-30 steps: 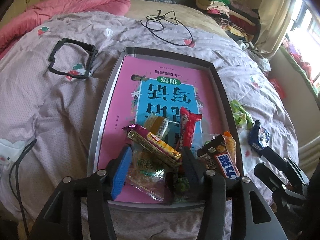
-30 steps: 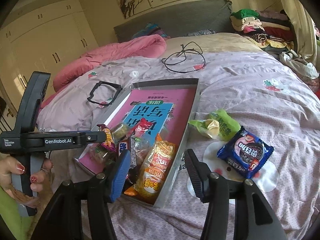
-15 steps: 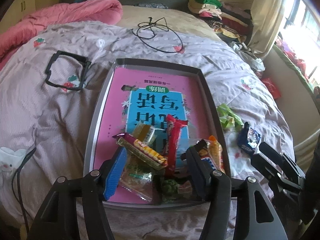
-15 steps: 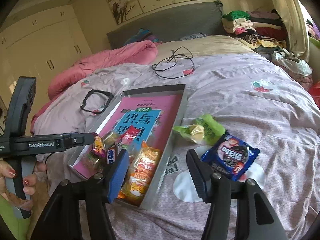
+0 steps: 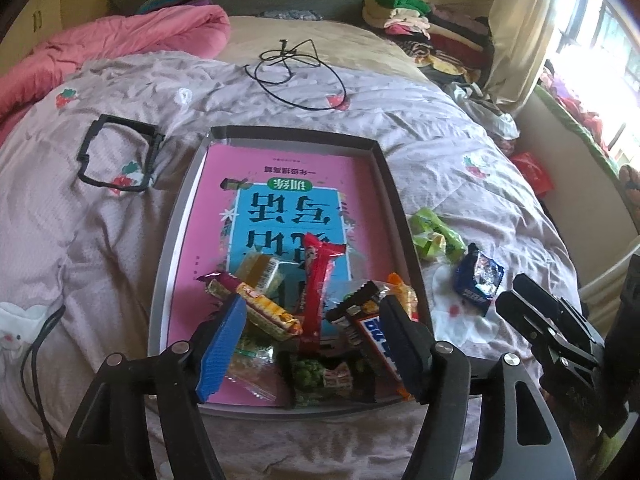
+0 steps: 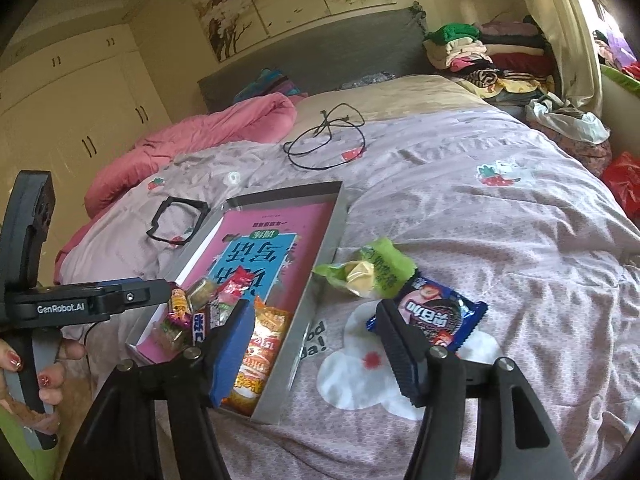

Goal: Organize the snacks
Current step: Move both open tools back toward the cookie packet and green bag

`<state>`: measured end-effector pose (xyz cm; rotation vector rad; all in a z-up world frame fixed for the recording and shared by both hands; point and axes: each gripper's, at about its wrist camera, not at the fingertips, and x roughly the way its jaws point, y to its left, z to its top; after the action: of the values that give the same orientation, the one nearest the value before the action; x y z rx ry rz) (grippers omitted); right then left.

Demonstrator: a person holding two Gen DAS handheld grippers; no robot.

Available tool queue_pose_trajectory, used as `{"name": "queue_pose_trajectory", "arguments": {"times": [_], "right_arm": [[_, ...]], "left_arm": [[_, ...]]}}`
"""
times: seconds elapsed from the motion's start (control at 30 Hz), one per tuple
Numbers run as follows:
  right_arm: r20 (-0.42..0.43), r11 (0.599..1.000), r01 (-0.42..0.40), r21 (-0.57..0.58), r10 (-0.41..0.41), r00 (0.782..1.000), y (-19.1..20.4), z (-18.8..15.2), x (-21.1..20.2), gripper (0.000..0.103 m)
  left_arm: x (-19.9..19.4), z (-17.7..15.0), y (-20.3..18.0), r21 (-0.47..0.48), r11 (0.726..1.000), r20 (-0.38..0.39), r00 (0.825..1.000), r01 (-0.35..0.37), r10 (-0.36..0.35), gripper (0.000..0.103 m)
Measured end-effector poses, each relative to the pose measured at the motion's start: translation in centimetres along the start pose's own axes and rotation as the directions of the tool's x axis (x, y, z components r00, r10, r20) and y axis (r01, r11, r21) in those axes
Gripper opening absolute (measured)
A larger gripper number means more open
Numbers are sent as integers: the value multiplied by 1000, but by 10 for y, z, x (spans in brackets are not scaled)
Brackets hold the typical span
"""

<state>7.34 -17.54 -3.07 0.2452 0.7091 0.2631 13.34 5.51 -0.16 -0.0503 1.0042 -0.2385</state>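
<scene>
A grey tray (image 5: 390,184) lined with a pink and blue sheet lies on the bed, also in the right wrist view (image 6: 332,232). Several snack packets are piled at its near end, among them a red stick pack (image 5: 318,280) and an orange bag (image 6: 260,352). A blue Oreo packet (image 6: 436,316) and a green packet (image 6: 376,268) lie on the quilt right of the tray. My left gripper (image 5: 312,344) is open and empty above the pile. My right gripper (image 6: 316,348) is open and empty, its right finger just in front of the Oreo packet.
A black plastic frame (image 5: 116,156) lies left of the tray and a black cable (image 5: 296,72) behind it. A pink duvet (image 5: 120,44) is bunched at the far left. Folded clothes (image 6: 480,52) are stacked at the far right. The quilt's near edge is close below both grippers.
Both grippers have pulled back and risen a little, so the tray looks smaller. The right gripper has shifted right, toward the Oreo packet. Both stay open.
</scene>
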Motion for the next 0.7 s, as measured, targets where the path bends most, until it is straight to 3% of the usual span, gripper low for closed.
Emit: {"name": "queue_pose_trajectory", "arguments": {"times": [0.7], "right_arm": [[10, 995, 91, -52, -90, 996, -24, 5, -6, 69]], "left_arm": [[8, 1, -44, 94, 995, -18, 999, 32, -30, 71]]}}
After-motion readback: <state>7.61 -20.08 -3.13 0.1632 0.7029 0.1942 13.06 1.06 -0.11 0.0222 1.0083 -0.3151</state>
